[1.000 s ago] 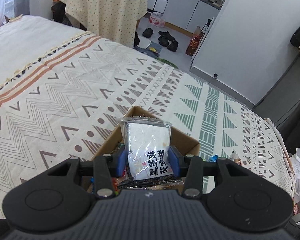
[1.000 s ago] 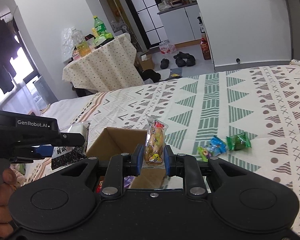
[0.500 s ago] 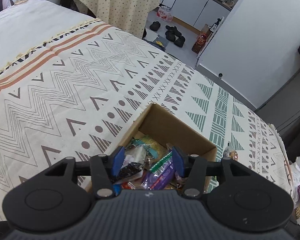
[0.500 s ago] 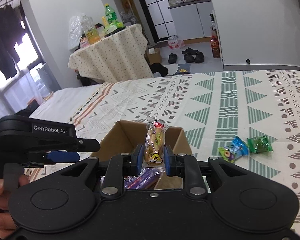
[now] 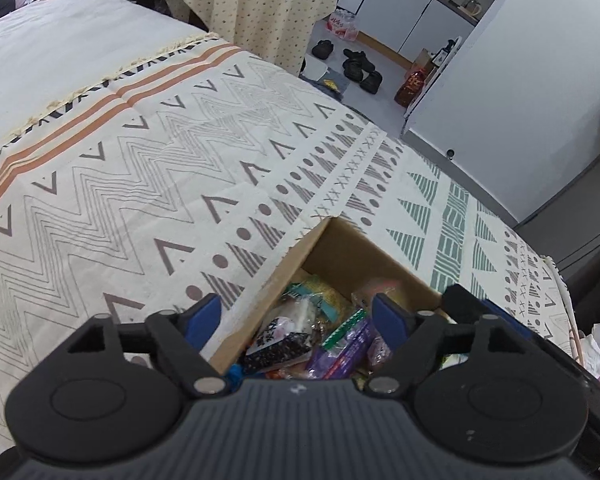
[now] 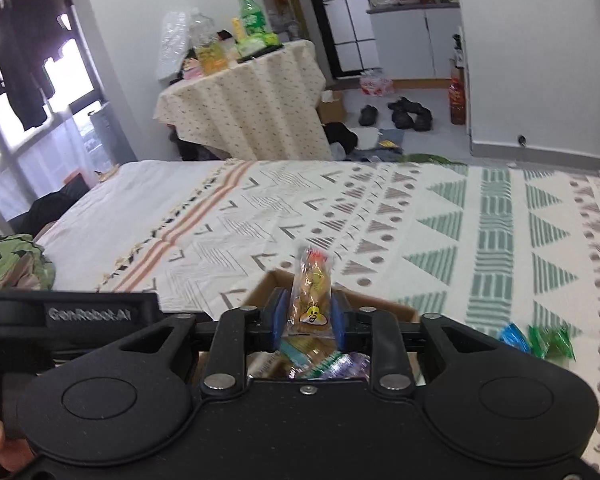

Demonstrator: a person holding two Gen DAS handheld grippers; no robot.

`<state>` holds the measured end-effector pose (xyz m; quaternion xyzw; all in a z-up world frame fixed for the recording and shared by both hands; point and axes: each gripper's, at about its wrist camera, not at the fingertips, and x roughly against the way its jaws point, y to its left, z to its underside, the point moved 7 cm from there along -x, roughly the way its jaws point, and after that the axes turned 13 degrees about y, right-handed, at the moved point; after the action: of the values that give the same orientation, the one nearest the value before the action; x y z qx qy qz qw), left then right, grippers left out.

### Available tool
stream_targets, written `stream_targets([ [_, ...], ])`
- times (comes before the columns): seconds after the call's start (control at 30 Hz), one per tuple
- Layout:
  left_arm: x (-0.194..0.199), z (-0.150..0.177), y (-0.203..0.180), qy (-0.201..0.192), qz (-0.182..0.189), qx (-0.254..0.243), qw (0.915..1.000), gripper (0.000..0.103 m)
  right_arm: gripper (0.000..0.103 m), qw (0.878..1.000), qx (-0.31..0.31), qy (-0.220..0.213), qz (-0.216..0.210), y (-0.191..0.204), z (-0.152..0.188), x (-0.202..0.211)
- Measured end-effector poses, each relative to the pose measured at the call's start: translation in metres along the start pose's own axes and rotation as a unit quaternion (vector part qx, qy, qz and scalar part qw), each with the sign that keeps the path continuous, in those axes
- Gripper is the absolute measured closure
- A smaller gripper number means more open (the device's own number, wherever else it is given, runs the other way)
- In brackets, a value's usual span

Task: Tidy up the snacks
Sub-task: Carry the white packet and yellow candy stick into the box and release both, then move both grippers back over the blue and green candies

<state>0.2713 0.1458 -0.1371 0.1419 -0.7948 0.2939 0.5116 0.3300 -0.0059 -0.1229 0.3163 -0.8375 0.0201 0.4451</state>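
Observation:
A brown cardboard box (image 5: 342,246) sits on the patterned bedspread and holds several snack packets. My left gripper (image 5: 296,314) is open and empty just above the box's near left edge. The white and black packet (image 5: 278,330) lies inside the box among the others. My right gripper (image 6: 308,316) is shut on a clear packet of yellow snacks (image 6: 312,294) and holds it upright over the box (image 6: 384,308). The right gripper's black tip (image 5: 460,298) shows over the box's right side in the left wrist view.
A blue packet (image 6: 514,338) and a green packet (image 6: 550,340) lie on the bedspread to the right of the box. A table with a spotted cloth (image 6: 240,100) stands beyond the bed. Shoes (image 6: 410,112) lie on the floor.
My left gripper opened and let the white and black packet fall into the box, then opened wider. My right gripper moved left over the box with the yellow snack packet.

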Motion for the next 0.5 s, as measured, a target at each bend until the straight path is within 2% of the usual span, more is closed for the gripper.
stream_targets([
  [0.07,0.000,0.002,0.001,0.005,0.001,-0.001,1.0000,0.017,0.057,1.000,-0.009,0.003,0.016,-0.001,-0.001,0.001],
  [0.1,-0.001,0.004,0.001,0.008,0.002,-0.001,1.0000,0.016,0.054,1.000,-0.016,0.005,0.023,-0.004,0.000,0.002],
  [0.33,0.008,0.019,-0.013,0.017,-0.004,-0.031,0.9994,0.010,0.050,0.997,-0.060,0.015,0.047,-0.025,0.018,0.024],
  [0.5,0.023,0.031,-0.027,0.014,0.004,-0.048,0.9987,0.006,0.042,0.994,-0.087,0.007,0.060,-0.040,0.031,0.050],
])
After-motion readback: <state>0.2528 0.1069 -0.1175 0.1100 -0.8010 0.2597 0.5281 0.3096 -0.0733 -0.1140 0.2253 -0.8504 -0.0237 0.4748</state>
